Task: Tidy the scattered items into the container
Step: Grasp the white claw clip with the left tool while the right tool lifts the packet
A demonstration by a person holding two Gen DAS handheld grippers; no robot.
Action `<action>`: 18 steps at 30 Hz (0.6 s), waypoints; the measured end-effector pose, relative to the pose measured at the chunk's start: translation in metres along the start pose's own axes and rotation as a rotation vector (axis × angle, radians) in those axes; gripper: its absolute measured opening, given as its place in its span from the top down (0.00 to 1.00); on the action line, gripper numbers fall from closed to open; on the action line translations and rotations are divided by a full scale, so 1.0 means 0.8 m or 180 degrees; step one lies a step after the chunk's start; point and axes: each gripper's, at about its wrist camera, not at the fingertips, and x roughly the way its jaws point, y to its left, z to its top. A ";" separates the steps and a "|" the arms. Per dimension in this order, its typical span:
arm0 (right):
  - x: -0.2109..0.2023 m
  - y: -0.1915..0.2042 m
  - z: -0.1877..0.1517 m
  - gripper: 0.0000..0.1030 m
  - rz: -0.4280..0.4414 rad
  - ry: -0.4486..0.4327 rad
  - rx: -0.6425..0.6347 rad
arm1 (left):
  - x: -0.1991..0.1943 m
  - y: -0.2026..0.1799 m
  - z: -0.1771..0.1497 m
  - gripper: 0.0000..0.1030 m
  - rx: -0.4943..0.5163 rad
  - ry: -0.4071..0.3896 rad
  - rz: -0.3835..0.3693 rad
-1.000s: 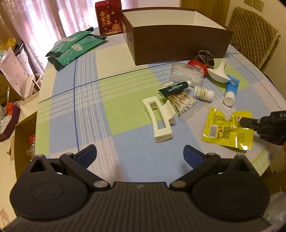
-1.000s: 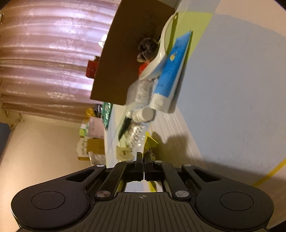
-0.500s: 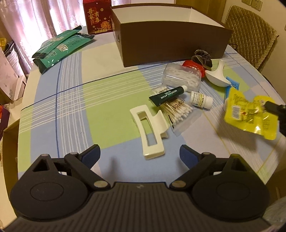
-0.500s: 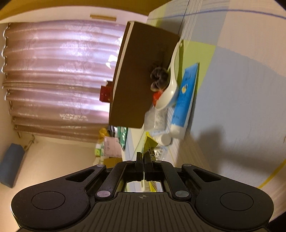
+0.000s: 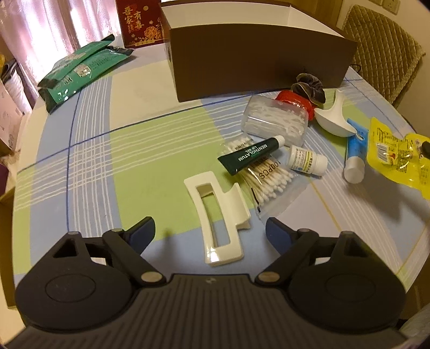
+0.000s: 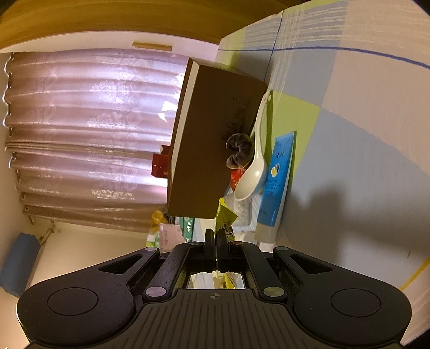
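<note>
A brown box (image 5: 255, 59) with a white inside stands at the back of the checked tablecloth (image 5: 107, 166). My left gripper (image 5: 209, 228) is open, low over a cream hair claw (image 5: 215, 214). Beyond it lie a cotton swab bag (image 5: 271, 182), a green lip gel tube (image 5: 250, 154), a small white bottle (image 5: 307, 160), a floss pick box (image 5: 274, 120), a white spoon (image 5: 333, 115) and a blue tube (image 5: 354, 150). My right gripper (image 6: 215, 236) is shut on a yellow packet (image 5: 397, 158), held edge-on (image 6: 224, 214) above the table near the box (image 6: 209, 150).
Green packets (image 5: 80, 69) lie at the back left beside a red printed box (image 5: 139, 21). A dark scrunchie (image 5: 309, 86) and a red item (image 5: 295, 100) sit before the brown box. A padded chair (image 5: 381, 48) stands at the right table edge. Pink curtains (image 6: 88, 120) hang behind.
The right gripper has lifted the yellow packet off the cloth and carried it up toward the box. The left gripper has moved in closer over the hair claw, still open.
</note>
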 end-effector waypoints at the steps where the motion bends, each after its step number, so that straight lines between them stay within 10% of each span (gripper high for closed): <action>1: -0.001 0.000 0.000 0.97 0.0004 0.0000 0.0001 | 0.002 0.001 0.001 0.18 -0.0028 0.0001 -0.0015; 12: 0.008 0.003 0.016 0.97 -0.0016 0.0018 -0.0018 | 0.023 0.011 0.008 0.34 -0.0256 0.0025 -0.0132; 18: 0.010 0.000 0.022 0.97 -0.0041 0.0036 -0.0023 | 0.031 0.017 0.006 0.63 -0.0386 0.0067 -0.0266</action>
